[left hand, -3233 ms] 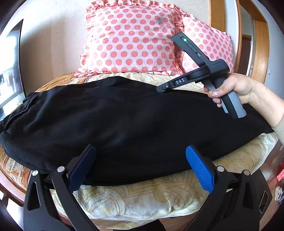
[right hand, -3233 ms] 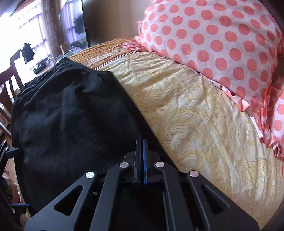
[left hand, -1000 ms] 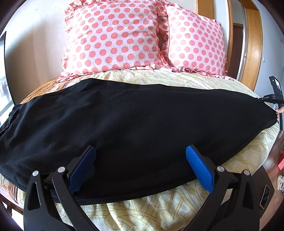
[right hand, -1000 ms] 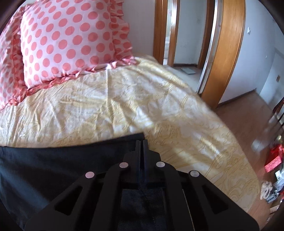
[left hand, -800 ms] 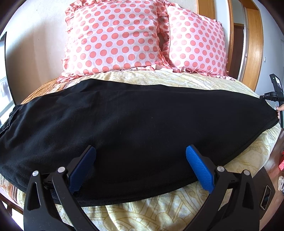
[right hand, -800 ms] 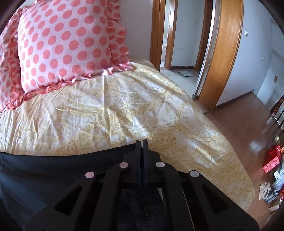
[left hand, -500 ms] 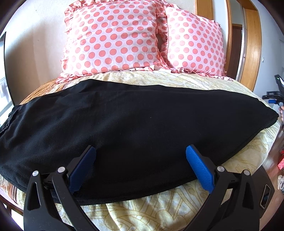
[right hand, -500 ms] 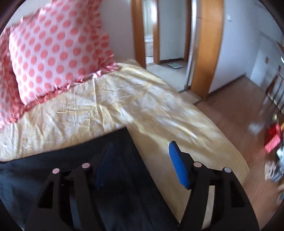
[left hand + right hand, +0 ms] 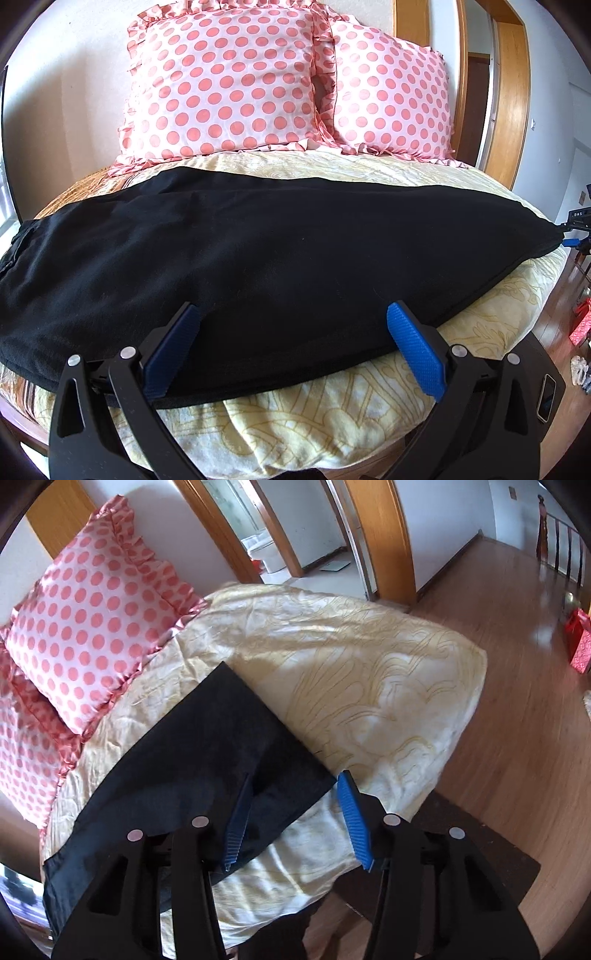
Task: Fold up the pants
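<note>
Plainly, a label-by-label reading of the room as it stands.

Pants: black pants [image 9: 280, 258] lie lengthwise across the yellow patterned bedspread [image 9: 332, 417], already doubled leg on leg by the look of it, waist end toward the left, hem end toward the right near the bed's edge.

Hem: squared-off leg end [image 9: 266, 734], flat on the cover.

Right gripper [image 9: 295, 812]: fingers spread, nothing pinched; one blue pad [image 9: 236, 819] sits over the cloth, the other just beyond the hem corner.

Left gripper [image 9: 291, 343]: spread wide, holding nothing, poised at the near long edge of the pants.

Surroundings: two pink polka-dot pillows [image 9: 221, 85] at the headboard wall; wooden door frame [image 9: 384, 539]; wood floor [image 9: 517, 635] with a red bag [image 9: 580, 642].

Risk: I judge that pinching only the top layer at the hem would drag the legs apart when folding over; the loose bedspread could get caught in the pinch too.

Writing: "DAS" reads on the right gripper's body at the left camera's far right edge; nothing else is legible.
</note>
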`<action>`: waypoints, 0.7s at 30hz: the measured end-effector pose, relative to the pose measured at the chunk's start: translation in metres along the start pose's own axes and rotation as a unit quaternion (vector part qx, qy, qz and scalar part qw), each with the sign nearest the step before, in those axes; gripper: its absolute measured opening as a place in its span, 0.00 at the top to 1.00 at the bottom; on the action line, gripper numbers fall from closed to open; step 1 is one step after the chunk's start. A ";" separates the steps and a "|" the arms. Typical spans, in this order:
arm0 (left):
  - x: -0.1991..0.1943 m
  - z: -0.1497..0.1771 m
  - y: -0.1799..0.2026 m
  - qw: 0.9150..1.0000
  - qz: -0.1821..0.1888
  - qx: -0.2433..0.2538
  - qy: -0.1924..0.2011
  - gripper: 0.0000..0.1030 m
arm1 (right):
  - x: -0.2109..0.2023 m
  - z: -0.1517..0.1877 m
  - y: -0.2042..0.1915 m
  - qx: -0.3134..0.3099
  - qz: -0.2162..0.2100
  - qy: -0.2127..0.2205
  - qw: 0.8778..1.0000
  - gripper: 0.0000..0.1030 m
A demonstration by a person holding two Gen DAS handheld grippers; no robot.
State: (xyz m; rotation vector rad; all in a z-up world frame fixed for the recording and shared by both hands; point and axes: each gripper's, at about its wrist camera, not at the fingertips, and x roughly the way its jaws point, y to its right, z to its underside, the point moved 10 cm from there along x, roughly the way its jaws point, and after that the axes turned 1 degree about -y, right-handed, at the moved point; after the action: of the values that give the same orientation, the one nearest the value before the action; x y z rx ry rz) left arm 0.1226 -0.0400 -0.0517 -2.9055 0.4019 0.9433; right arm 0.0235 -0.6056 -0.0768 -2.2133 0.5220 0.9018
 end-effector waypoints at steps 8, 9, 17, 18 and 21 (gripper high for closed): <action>-0.004 0.001 0.001 1.000 0.001 0.000 0.000 0.02 | -0.002 -0.003 0.012 0.099 -0.064 0.018 0.993 0.58; -0.004 0.001 0.001 1.000 0.000 0.000 0.001 0.02 | -0.004 -0.005 0.019 0.122 -0.060 0.026 0.990 0.62; -0.003 0.001 0.001 1.000 0.000 0.000 0.001 0.02 | 0.001 -0.006 0.014 0.133 -0.075 0.027 0.988 0.62; -0.004 0.001 0.001 1.000 0.001 -0.001 0.001 0.02 | 0.002 -0.004 0.013 0.141 -0.091 0.024 0.986 0.62; -0.004 0.001 0.001 1.000 0.001 0.000 0.001 0.02 | 0.002 0.000 0.010 0.156 -0.118 0.027 0.980 0.62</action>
State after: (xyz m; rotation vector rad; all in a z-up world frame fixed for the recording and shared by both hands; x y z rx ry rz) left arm 0.1191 -0.0398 -0.0500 -2.9068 0.4042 0.9408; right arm 0.0190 -0.6131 -0.0826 -1.9662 0.3865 0.5923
